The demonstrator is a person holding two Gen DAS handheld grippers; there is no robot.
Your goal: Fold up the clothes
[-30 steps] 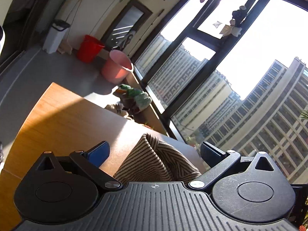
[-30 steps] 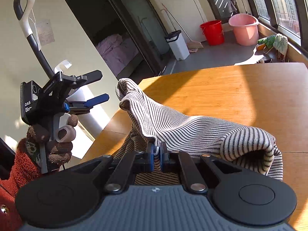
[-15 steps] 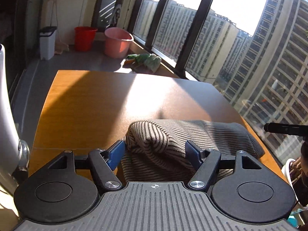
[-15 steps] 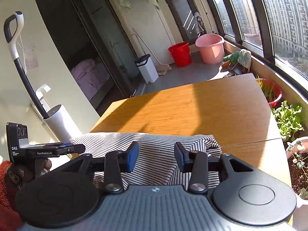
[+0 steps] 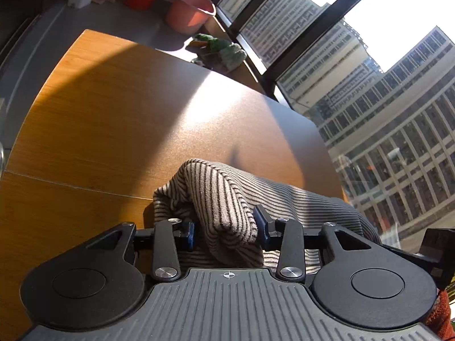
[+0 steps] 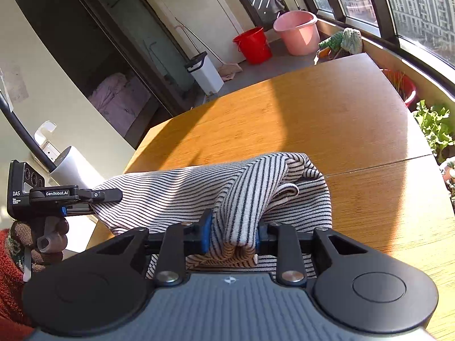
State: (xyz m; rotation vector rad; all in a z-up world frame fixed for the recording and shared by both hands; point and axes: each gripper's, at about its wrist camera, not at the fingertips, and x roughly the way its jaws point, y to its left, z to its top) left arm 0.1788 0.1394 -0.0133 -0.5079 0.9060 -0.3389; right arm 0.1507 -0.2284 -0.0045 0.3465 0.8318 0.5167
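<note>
A beige and black striped garment (image 6: 182, 187) lies bunched along the near edge of the wooden table (image 6: 327, 119). My right gripper (image 6: 231, 231) is shut on a thick fold at the garment's right end. My left gripper (image 5: 226, 231) is closed against a raised bunch of the same striped garment (image 5: 216, 196) at its left end. In the right wrist view the left gripper (image 6: 93, 199) shows at the far left, held in a gloved hand, its fingers reaching into the cloth.
A pink bucket (image 6: 297, 32), a red bucket (image 6: 253, 45) and a white bin (image 6: 206, 72) stand on the floor beyond the table. A green cloth heap (image 6: 341, 41) lies at the far corner. Plants (image 6: 435, 128) stand right. Windows run along the right side.
Both grippers were open over the flat garment half a second ago. Both have now closed on bunches of cloth, and the cloth is raised at each end.
</note>
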